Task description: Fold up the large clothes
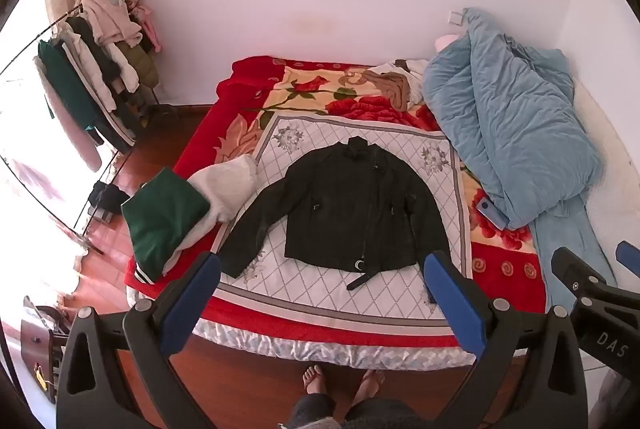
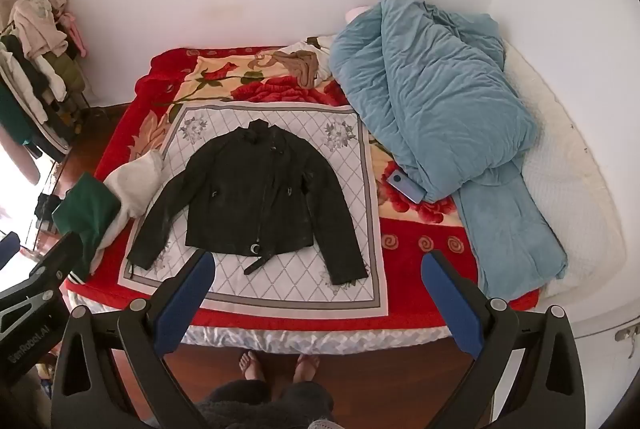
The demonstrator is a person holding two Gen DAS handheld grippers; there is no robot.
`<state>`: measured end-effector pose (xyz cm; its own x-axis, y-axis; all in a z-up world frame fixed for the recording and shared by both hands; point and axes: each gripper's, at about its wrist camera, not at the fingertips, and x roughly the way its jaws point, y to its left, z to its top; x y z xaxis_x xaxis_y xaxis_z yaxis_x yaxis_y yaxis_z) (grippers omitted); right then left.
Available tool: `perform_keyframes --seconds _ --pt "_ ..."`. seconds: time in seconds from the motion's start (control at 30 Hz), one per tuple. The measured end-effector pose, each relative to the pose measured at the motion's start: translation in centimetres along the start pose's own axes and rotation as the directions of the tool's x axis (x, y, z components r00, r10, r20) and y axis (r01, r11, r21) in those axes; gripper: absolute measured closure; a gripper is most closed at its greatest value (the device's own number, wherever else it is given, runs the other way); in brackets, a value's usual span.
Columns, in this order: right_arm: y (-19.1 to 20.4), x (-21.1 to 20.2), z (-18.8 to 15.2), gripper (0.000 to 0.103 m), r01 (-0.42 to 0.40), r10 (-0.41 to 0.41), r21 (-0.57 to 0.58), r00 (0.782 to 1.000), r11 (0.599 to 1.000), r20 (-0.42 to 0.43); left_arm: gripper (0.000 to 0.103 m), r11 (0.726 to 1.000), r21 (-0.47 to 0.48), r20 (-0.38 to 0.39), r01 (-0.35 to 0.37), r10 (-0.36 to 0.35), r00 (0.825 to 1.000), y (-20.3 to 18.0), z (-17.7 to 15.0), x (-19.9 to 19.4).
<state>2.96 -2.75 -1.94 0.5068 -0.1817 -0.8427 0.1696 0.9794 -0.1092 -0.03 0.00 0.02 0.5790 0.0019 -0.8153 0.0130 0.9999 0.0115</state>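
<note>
A black jacket (image 1: 344,213) lies flat, front up, sleeves spread, on a white diamond-patterned cloth (image 1: 448,165) on the bed; it also shows in the right wrist view (image 2: 256,201). My left gripper (image 1: 322,269) is open and empty, held high above the bed's near edge. My right gripper (image 2: 318,269) is open and empty at a similar height. The right gripper's body shows at the right edge of the left wrist view (image 1: 592,293). A belt end hangs from the jacket hem (image 2: 256,263).
A green garment (image 1: 164,217) and a white one (image 1: 228,185) lie piled at the bed's left edge. A blue duvet (image 1: 512,133) covers the bed's right side, with a phone (image 1: 490,213) beside it. A clothes rack (image 1: 92,77) stands at left. My bare feet (image 1: 344,381) stand on the wooden floor.
</note>
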Motion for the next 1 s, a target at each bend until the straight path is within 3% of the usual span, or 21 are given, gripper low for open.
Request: perform_keyframes --seconds 1.0 --pt "0.21 0.01 -0.29 0.000 0.004 -0.004 -0.002 1.000 1.000 0.000 0.000 1.000 -0.004 -0.006 0.009 -0.009 1.000 0.04 0.09 -0.58"
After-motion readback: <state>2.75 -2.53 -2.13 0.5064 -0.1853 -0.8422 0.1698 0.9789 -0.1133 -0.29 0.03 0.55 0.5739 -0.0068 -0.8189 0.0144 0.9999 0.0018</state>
